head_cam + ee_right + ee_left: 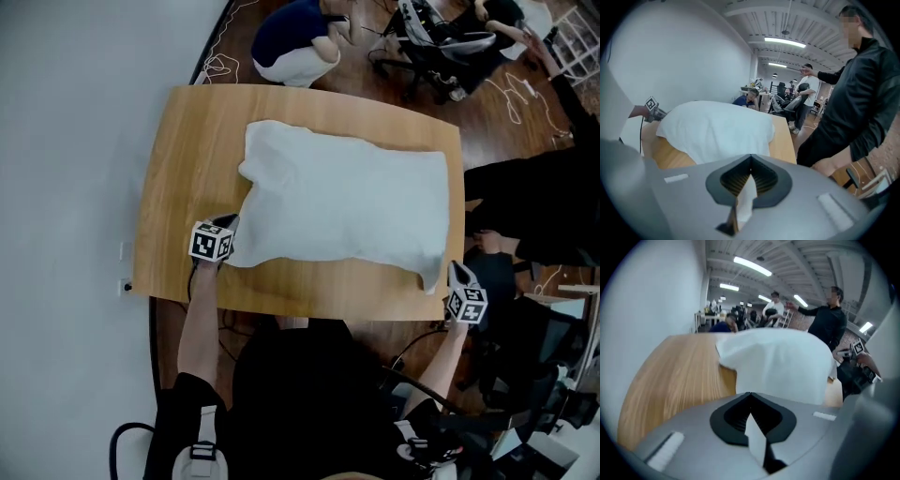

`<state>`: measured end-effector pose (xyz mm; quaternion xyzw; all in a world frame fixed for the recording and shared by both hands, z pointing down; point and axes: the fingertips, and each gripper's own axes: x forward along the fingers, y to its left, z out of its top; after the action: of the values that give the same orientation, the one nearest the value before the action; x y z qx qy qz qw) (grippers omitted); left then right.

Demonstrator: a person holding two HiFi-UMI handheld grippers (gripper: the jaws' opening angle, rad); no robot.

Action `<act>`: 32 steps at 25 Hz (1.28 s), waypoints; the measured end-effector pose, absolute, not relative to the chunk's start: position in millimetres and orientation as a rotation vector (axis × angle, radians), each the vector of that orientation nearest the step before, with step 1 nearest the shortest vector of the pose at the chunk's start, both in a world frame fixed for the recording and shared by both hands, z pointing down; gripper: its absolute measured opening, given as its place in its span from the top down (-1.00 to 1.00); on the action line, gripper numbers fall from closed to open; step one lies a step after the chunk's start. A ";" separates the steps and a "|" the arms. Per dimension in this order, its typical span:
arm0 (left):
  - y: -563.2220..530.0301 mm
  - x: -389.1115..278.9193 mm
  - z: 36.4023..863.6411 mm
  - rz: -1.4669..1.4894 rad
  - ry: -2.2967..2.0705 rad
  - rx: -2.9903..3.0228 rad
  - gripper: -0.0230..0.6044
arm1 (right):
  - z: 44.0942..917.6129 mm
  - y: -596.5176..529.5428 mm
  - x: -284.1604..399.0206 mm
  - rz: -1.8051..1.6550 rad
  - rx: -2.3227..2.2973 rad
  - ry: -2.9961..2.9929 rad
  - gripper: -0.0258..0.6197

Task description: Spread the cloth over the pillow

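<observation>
Left gripper (pixel 223 234) pinching near-left corner of cloth (pixel 347 202) | right gripper (pixel 461 281) nipping near-right corner | cloth draped over hidden pillow on table (pixel 187 141) | looks light, limp: corners are the handles

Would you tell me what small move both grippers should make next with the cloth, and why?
Probably lower both near corners onto the table and let go. The left gripper and right gripper are each shut on a near corner of the white cloth, which already drapes the whole raised mound with no side left bare, so little seems left but setting the edge down.
</observation>
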<state>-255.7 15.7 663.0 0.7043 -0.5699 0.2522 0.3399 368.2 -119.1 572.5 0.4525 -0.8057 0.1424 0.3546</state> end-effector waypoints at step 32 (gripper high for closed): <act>-94.0 -239.1 621.4 0.322 -1.678 1.869 0.92 | 603.7 -388.4 350.3 0.273 1.200 -2.336 0.91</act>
<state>-239.1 -94.0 621.4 0.7040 -0.6322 0.1214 0.2999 350.3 -388.4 603.7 0.4403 -0.8570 0.1003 0.2481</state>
